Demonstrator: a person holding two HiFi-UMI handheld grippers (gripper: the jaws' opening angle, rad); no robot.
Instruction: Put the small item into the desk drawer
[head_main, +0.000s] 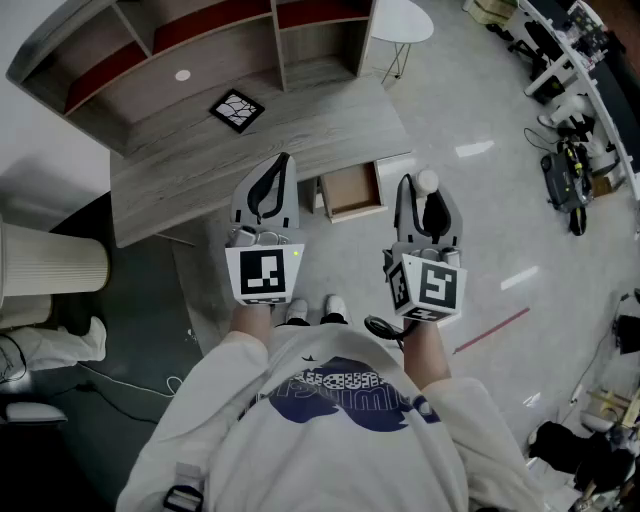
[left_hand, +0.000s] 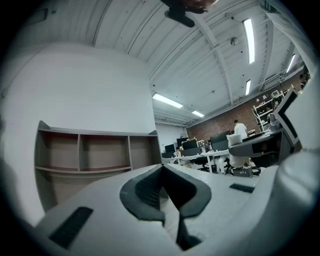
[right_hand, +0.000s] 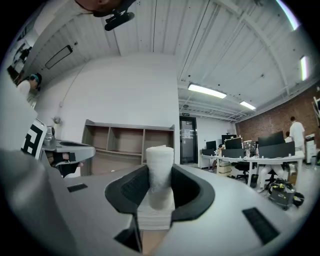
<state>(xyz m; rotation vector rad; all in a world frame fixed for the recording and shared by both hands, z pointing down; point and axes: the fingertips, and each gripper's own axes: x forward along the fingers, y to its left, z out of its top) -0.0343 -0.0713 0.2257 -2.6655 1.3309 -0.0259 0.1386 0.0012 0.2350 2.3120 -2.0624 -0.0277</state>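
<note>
Only the head view shows the wooden desk (head_main: 200, 165) from above, with its shelf unit (head_main: 200, 45) at the back and its drawer (head_main: 352, 190) pulled open toward the person. The gripper views show instead the office beyond, with white tables, monitors and a brick wall (right_hand: 280, 120). The print on the shirt (head_main: 340, 385) is too blurred to read, and the cubes (head_main: 265, 272) carry only black-and-white square markers. The left tongs (left_hand: 161, 170) are clenched on nothing. The right tongs (right_hand: 160, 172) grasp the small item (right_hand: 159, 155), a white wrapped cylinder standing upright between the pads. In the head view it hangs over the floor just right of the open drawer.
</note>
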